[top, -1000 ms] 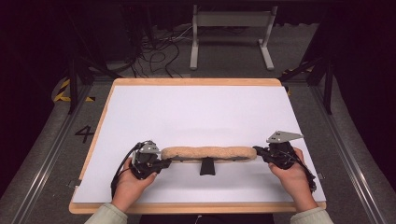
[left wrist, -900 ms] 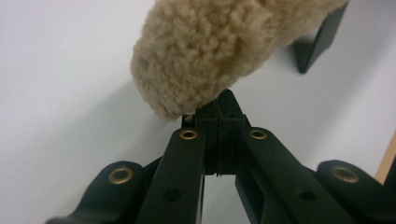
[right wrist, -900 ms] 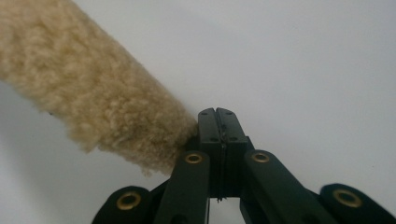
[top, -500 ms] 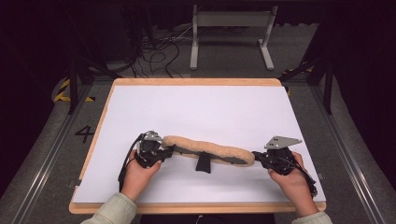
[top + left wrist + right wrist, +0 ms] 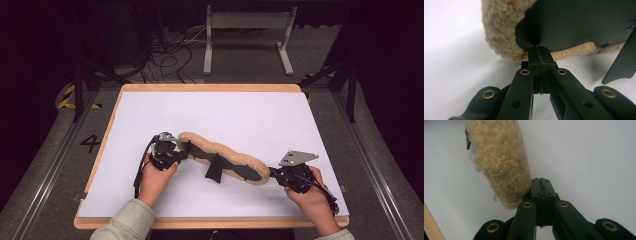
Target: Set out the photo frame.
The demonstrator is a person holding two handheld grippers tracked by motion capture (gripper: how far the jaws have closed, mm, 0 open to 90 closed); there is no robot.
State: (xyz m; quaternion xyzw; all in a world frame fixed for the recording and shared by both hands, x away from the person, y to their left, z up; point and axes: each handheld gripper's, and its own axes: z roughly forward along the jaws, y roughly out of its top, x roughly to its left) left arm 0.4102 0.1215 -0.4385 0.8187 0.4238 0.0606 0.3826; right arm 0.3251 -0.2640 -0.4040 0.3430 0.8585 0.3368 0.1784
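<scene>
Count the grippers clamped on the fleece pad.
2. The left gripper pinches the fleece pad at its upper-left end; the right gripper pinches its lower-right end.

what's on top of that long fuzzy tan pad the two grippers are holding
A black backing with a strap tab sticking out lies along the top of the fleece pad. Left gripper and right gripper pinch its ends. What lies beneath on the white table is hidden.

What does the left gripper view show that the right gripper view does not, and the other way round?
Left: the black backing and black strap, with the left tongs pinching the backing's edge. Right: the table's wooden edge, with the right tongs shut at the fleecy end. Both: the tan fleece pad and the white surface.
</scene>
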